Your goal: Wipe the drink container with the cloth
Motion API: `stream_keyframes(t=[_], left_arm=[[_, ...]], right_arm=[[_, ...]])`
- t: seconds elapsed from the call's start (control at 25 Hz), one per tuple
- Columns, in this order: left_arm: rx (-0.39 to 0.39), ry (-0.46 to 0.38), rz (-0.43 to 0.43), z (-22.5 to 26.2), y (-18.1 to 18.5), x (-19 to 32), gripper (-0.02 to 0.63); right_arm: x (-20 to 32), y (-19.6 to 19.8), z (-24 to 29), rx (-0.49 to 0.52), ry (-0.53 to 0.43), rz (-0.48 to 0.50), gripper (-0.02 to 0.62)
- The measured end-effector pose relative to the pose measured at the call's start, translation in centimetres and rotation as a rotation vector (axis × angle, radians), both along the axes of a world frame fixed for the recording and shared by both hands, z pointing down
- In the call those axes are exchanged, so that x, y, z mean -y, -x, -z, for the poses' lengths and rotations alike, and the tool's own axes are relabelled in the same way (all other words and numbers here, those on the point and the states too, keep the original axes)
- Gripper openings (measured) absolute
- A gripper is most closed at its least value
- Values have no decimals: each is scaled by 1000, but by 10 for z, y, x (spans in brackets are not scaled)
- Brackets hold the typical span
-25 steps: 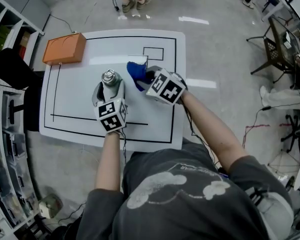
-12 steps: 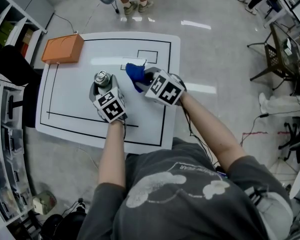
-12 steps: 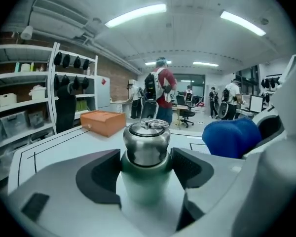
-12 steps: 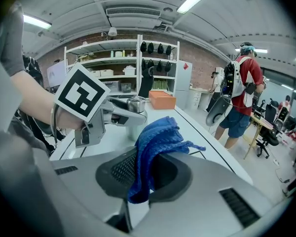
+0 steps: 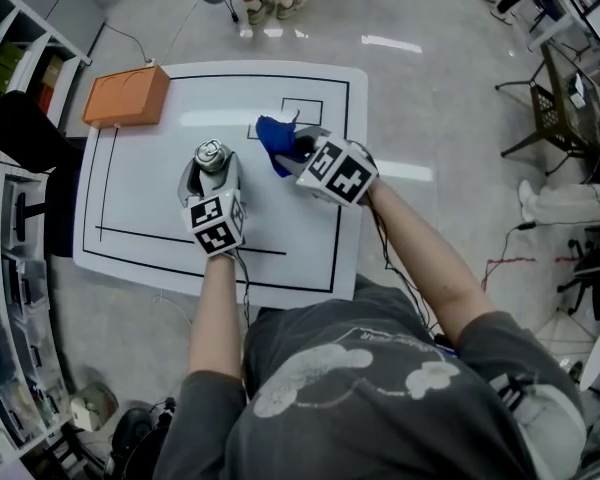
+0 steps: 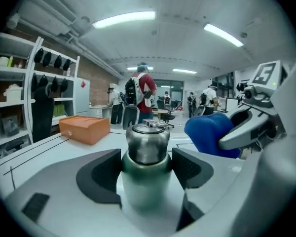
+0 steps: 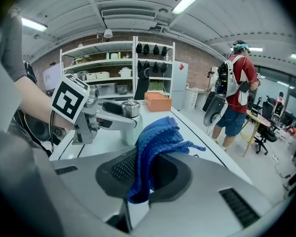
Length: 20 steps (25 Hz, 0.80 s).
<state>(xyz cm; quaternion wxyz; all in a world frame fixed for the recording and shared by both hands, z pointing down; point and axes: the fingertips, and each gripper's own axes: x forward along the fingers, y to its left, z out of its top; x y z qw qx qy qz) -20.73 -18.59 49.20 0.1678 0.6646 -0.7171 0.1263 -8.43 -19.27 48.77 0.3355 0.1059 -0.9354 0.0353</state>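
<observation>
A pale green drink container with a steel cap [image 5: 212, 158] [image 6: 146, 167] [image 7: 130, 110] stands upright on the white table [image 5: 140, 188]. My left gripper [image 5: 211, 175] [image 6: 147, 168] is shut on its body, one jaw on each side. A blue cloth [image 5: 276, 140] [image 7: 155, 147] [image 6: 212, 134] hangs bunched from my right gripper [image 5: 298, 151] [image 7: 144, 174], which is shut on it. The cloth sits just right of the container, a small gap apart.
An orange box [image 5: 126, 96] [image 6: 85, 128] [image 7: 158, 101] lies at the table's far left corner. Black lines and a small rectangle [image 5: 302, 111] mark the tabletop. Shelving [image 5: 10, 58] runs along the left. A person [image 7: 234, 93] stands beyond the far edge.
The cloth and right gripper have shifted slightly toward the far side. The left gripper with the container has turned back a little; the view itself has shifted.
</observation>
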Motion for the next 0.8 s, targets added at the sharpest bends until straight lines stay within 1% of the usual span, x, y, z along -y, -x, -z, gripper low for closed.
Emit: stream_keyframes(t=[0.24, 0.4, 0.56, 0.68, 0.8], left_arm=[[14, -4, -189, 4, -1, 6, 321], [3, -13, -295, 7, 0, 8, 321], [-10, -16, -419, 7, 0, 8, 321], [-8, -17, -543, 7, 1, 7, 321], [-12, -16, -668, 6, 4, 4, 321]], right_arm=[[7, 20, 6, 7, -4, -5, 44], [11, 39, 7, 0, -9, 7, 44], [15, 62, 8, 4, -11, 20, 44], [16, 77, 10, 11, -9, 56, 44], [15, 91, 14, 16, -4, 115, 44]])
